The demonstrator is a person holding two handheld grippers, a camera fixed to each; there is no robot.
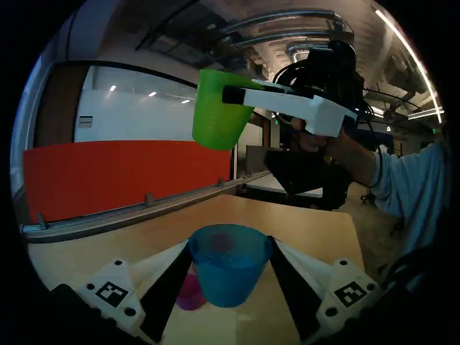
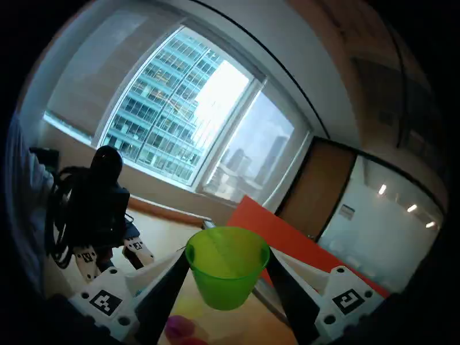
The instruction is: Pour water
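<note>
A blue cup (image 1: 230, 270) stands upright between my left gripper's fingers, with the left gripper (image 1: 230, 253) shut on it just above the wooden table (image 1: 310, 230). It seems to hold some water. High above it hangs a green cup (image 1: 217, 112), nearly upright, with my right gripper (image 1: 230, 95) shut on it and a hand behind. In the right gripper view the green cup (image 2: 227, 267) sits between the fingers of the right gripper (image 2: 227, 259) and looks empty inside. The left gripper (image 2: 112, 256) shows lower left there.
A small purple cup (image 1: 191, 293) stands on the table beside the blue cup, also seen as the purple cup (image 2: 181, 328). An orange wall panel (image 1: 121, 172) runs behind the table's far edge. A person's light sleeve (image 1: 411, 184) is at the right.
</note>
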